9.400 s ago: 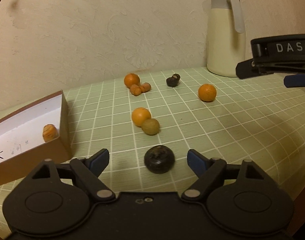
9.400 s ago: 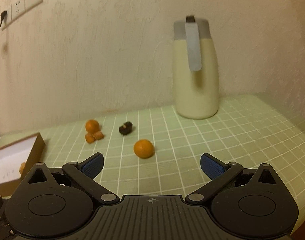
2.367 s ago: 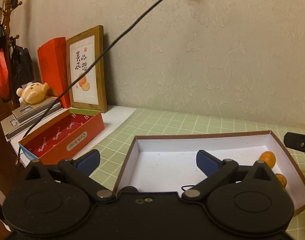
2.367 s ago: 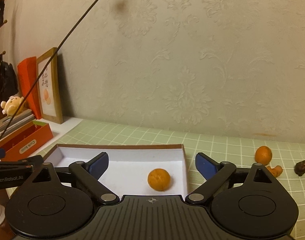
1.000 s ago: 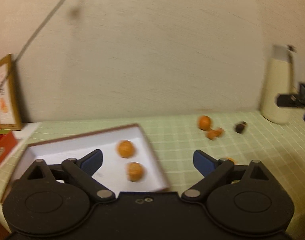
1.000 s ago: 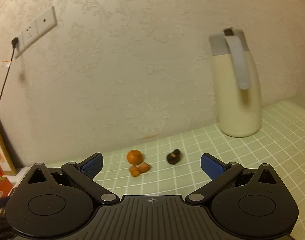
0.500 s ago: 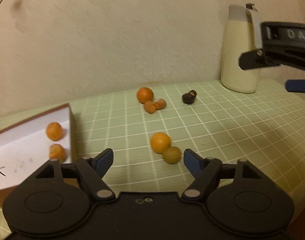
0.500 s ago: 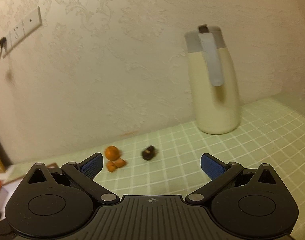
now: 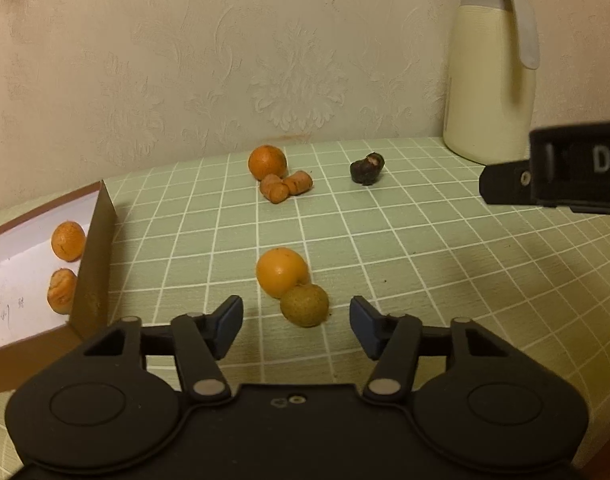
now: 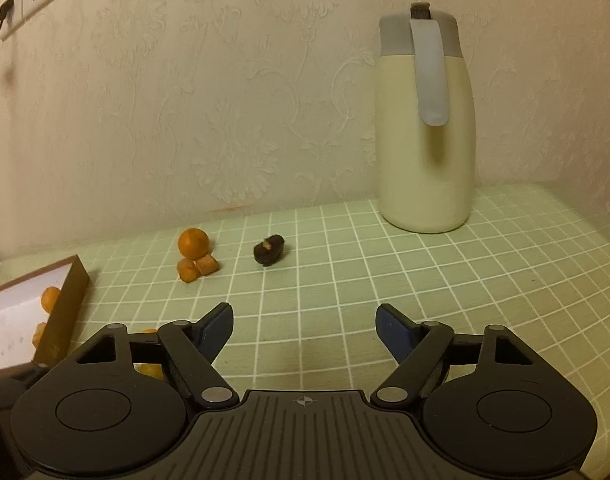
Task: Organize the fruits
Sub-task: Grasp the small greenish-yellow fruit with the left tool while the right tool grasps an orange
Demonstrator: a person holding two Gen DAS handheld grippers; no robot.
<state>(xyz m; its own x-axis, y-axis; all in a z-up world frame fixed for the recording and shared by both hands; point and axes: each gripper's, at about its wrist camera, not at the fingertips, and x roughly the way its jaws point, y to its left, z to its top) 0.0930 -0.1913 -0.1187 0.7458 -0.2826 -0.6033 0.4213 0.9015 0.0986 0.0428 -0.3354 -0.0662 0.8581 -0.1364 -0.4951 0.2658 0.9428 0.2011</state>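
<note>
We see the box [image 9: 99,248] at far left holding two oranges [image 9: 68,241], our left gripper [image 9: 296,320] closing, its jaws spread around a greenish fruit [image 9: 304,305] touching an orange [image 9: 281,272], untouched, our right gripper [image 10: 303,330] closing on nothing, thermos [image 10: 425,152] rightmost.

Dark round fruit and lone orange that lay on the cloth right of the box [image 9: 93,248] gone from there. Box now holds two oranges [image 9: 67,240], earlier one. Left gripper [image 9: 295,316] swung from over the box to the greenish fruit [image 9: 304,305], jaws closing, not touching it. Right gripper [image 10: 303,322] closing too, nothing between.
</note>
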